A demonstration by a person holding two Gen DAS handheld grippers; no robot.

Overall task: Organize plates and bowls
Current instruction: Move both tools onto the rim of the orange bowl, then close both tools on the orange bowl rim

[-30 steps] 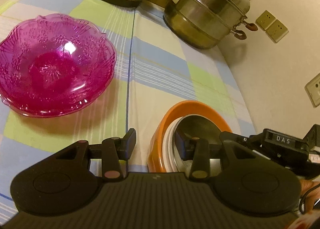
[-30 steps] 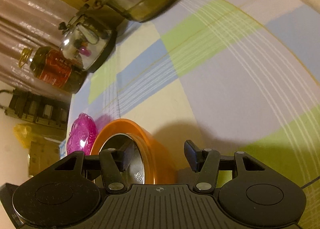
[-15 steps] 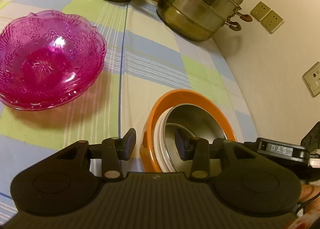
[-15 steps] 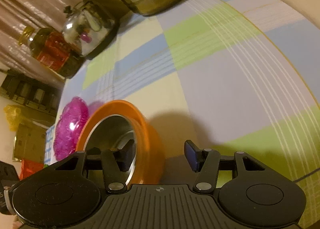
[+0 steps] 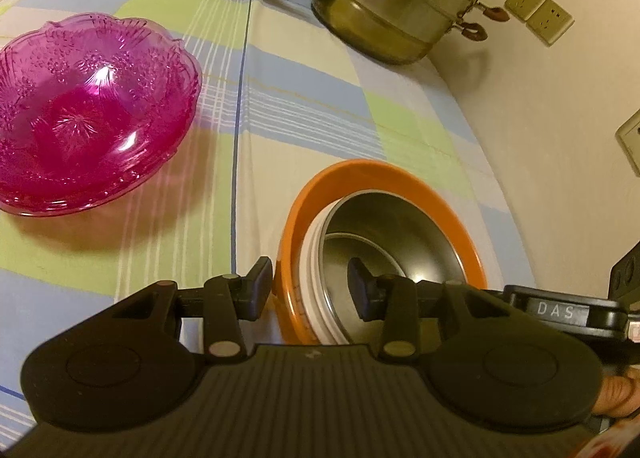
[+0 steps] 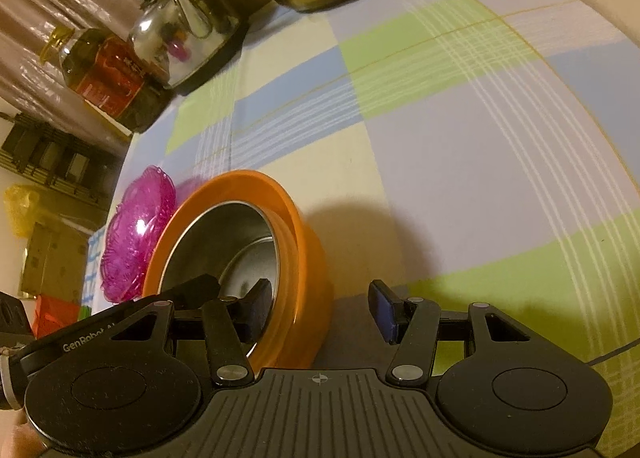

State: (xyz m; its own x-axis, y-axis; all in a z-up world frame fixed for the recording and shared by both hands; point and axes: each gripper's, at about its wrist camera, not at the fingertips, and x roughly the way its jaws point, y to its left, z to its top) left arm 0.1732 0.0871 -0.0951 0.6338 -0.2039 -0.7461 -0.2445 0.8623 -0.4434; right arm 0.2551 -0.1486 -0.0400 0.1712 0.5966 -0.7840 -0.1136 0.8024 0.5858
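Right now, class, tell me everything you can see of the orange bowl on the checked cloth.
The orange bowl looks like smooth plastic, round with a broad rim. A metal bowl with a pale rim band nests inside it, off-centre. It stands on the tablecloth, right of the pink glass bowl. Each tool straddles its wall, one finger inside and one outside: the left tool at its near rim, the right tool opposite. Whether the pads press cannot be told.

Matte black ribbed left gripper (image 5: 310, 286) and right gripper (image 6: 318, 312); silver pivot screws; flat black fingers (image 6: 382, 312); white "GenRobot" lettering.
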